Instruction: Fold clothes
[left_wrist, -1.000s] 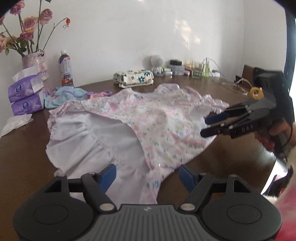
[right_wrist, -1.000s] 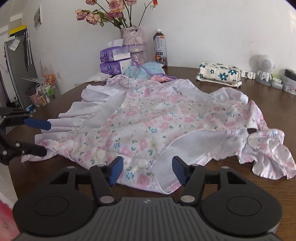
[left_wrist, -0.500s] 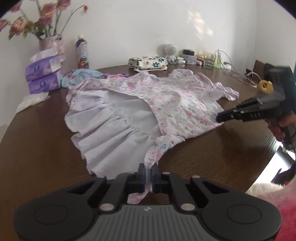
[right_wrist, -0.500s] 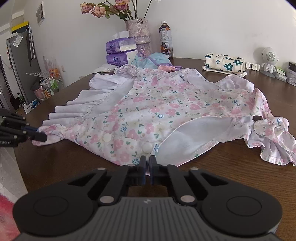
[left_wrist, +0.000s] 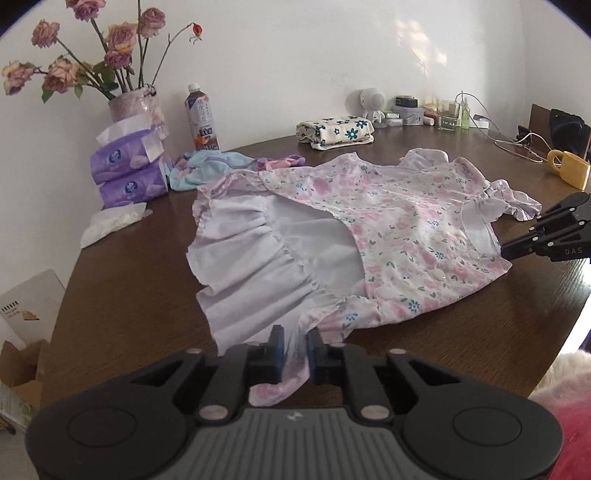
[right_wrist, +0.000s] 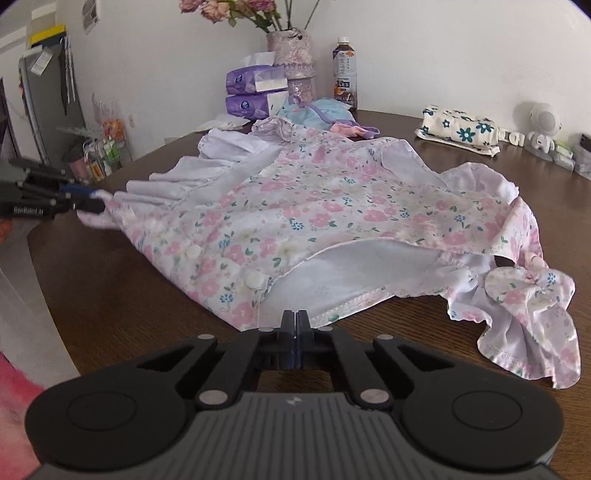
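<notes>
A: Log it. What do I have on the left?

B: My left gripper (left_wrist: 294, 349) is clamped on a bunched corner of the floral dress (left_wrist: 399, 236), at the ruffled hem end. Fabric sits between the blue pads, with a fold hanging below them.

A: And the right?

B: In its own view my right gripper (right_wrist: 296, 334) has its fingers pressed together at the near edge of the dress (right_wrist: 332, 206), by the white lining. I cannot tell from that view whether cloth is pinched between the pads. In the left view the right gripper (left_wrist: 506, 253) reaches in from the side and its tip meets the dress edge near a button.

A: Where does the garment lie?

B: Spread on the dark wooden table (left_wrist: 125, 295), printed side up, with the white lining exposed at the hem and at the near opening. One frilled sleeve (right_wrist: 524, 314) lies crumpled at the side.

A: Surroundings?

B: Beyond the dress: a light blue garment (left_wrist: 207, 170), two stacked purple tissue packs (left_wrist: 127, 171), a vase of dried roses (left_wrist: 135, 107), a drink bottle (left_wrist: 201, 118), a floral pouch (left_wrist: 336, 131). Yellow mug (left_wrist: 570, 168) at the far right of the left view.
</notes>
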